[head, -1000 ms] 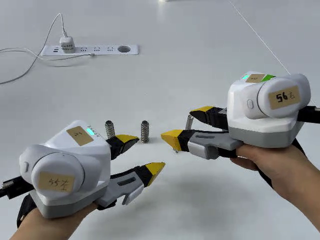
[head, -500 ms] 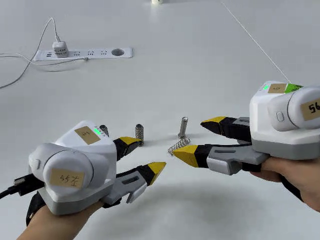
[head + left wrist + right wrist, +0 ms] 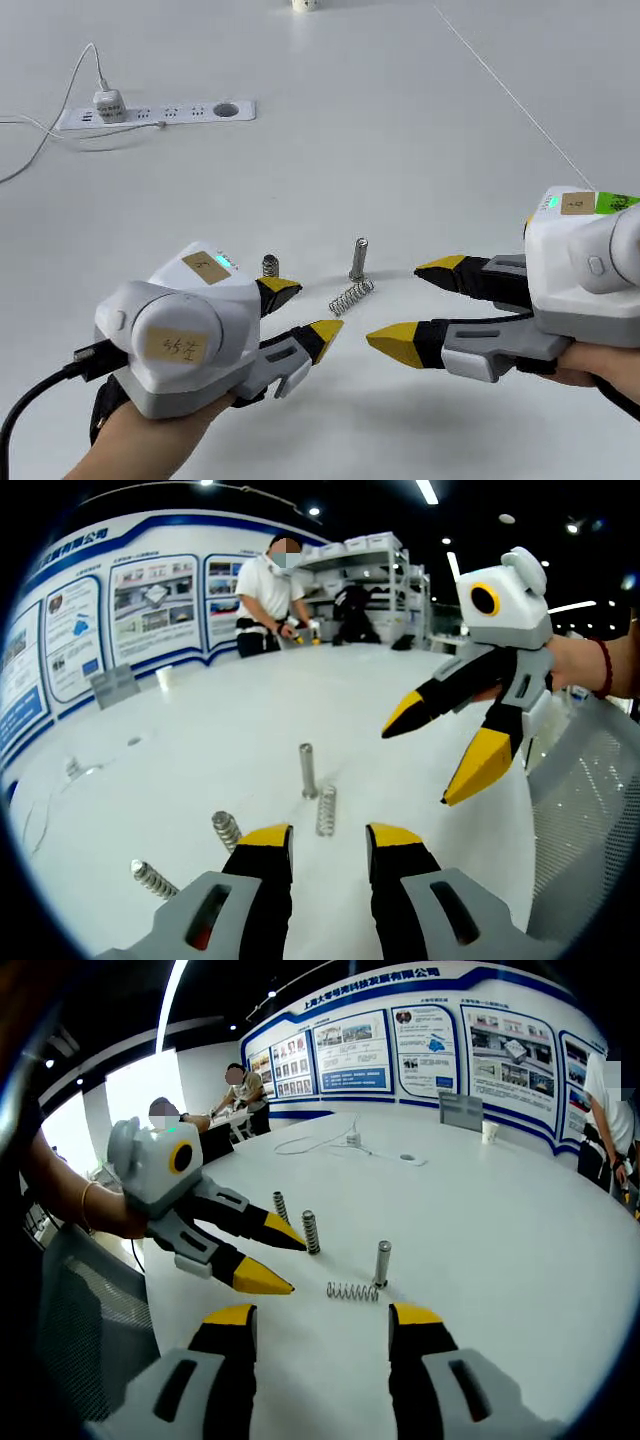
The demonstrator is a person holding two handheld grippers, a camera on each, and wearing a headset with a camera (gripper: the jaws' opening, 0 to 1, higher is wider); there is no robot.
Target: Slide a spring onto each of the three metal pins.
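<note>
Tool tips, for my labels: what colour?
Yellow, on left tool and right tool; clearest in head view.

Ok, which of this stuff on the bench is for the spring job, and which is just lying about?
For the job: bare pin, loose spring lying beside it, sprung pin, second sprung pin, left tongs and right tongs, both open.
Lying about: power strip, charger plugged into it, white cup.
</note>
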